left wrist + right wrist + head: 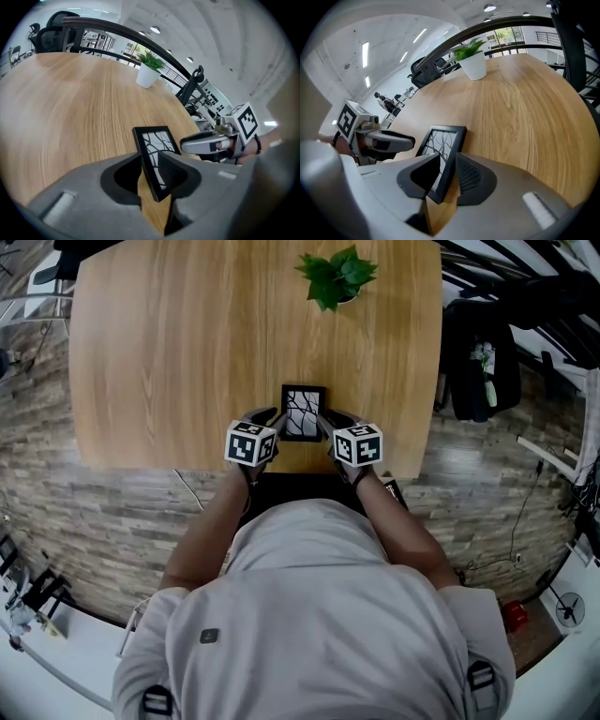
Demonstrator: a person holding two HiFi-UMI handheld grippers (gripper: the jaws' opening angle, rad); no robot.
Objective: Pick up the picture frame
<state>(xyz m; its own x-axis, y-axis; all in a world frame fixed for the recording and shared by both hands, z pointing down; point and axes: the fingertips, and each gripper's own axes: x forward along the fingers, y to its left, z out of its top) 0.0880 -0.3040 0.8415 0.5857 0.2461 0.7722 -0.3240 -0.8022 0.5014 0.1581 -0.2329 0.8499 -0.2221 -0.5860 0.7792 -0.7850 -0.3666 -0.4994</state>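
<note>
Two grippers are flanking the picture frame (pixel 303 412) near the table's (pixel 169 352) six o'clock edge.
At nine o'clock the left gripper (pixel 273 419) is straddling its edge, jaws apart and not pressing. At three o'clock the right gripper (pixel 330 421) is doing likewise. Best squeezing evenly before lifting.

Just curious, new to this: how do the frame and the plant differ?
The frame is black and rectangular; the plant is green and leafy. The frame is at the table's near edge; the plant at its far edge. Both sit on the table.

text: none readable | numbers: none | signs: square markers on left cube (pixel 250 442), right cube (pixel 358 444)
</note>
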